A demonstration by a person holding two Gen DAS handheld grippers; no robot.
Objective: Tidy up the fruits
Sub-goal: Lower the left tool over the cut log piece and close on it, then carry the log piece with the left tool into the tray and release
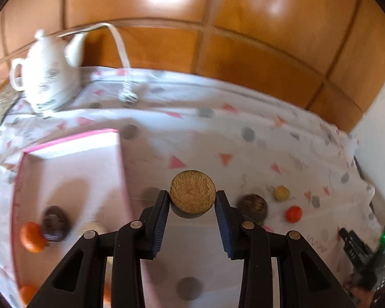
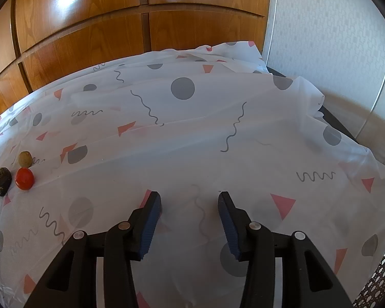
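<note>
1. Fingers [image 1: 219, 205] of the left gripper [image 1: 192, 200] are closed on a round tan fruit [image 1: 192, 191], which is pinched at its 2 sides between the blue pads and held clear of the cloth.
2. Fingers [image 2: 224, 206] of the right gripper [image 2: 190, 200] are parted with nothing between them; only the patterned tablecloth [image 2: 192, 128] is seen through the gap.
3. A pink-rimmed box [image 1: 71, 169] is seen to the left of the held fruit in the left wrist view, and a dark brown fruit [image 1: 55, 222] is lying inside it, touching an orange fruit [image 1: 32, 236].
4. More orange is glimpsed at the lower edge of the box, partly hidden by the gripper body; what it is cannot be told.
5. On the cloth to the right of the held fruit, 3 loose fruits are seen close together: a dark wrinkled fruit [image 1: 252, 208], a small yellowish fruit [image 1: 281, 193] and a small red fruit [image 1: 294, 213].
6. The same 3 are seen at the far left of the right wrist view, well apart from the right gripper.
7. A white teapot [image 1: 47, 77] is standing at the far left of the table, in front of wooden cabinet doors [image 1: 218, 25].
8. Much of the left wrist view is blurred.
</note>
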